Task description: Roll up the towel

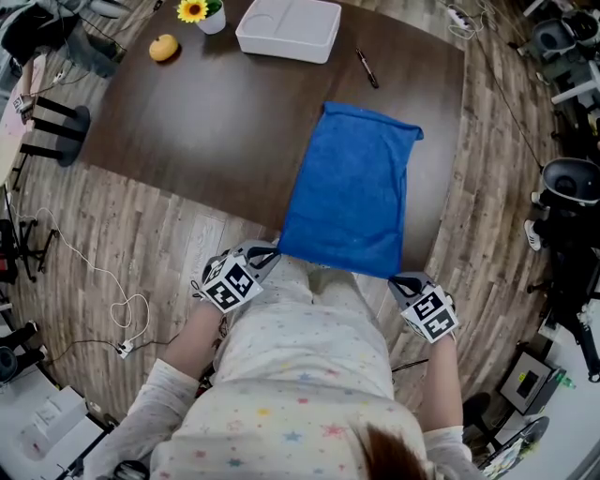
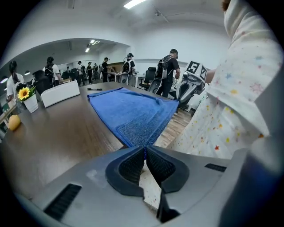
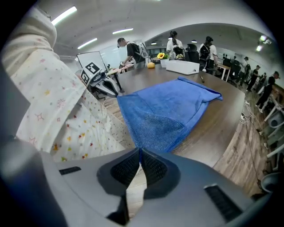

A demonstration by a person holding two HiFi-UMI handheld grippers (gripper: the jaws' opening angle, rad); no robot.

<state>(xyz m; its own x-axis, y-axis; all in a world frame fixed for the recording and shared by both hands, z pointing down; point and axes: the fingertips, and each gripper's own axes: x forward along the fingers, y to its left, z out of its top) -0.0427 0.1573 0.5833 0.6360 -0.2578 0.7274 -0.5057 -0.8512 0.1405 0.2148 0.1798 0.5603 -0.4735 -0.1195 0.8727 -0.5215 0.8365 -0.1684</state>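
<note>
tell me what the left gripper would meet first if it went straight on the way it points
The blue towel: the left gripper is shut on its near corner and the cloth spreads ahead. The table under it probably comes next; depth is unclear.

Dark table [image 1: 216,122], white tray [image 1: 288,28] at far edge, black pen [image 1: 367,68] nearby, potted sunflower [image 1: 202,11], orange fruit [image 1: 163,47]

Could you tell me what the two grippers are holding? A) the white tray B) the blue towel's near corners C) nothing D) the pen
B: the left gripper and the right gripper each pinch a near corner of the blue towel.
</note>
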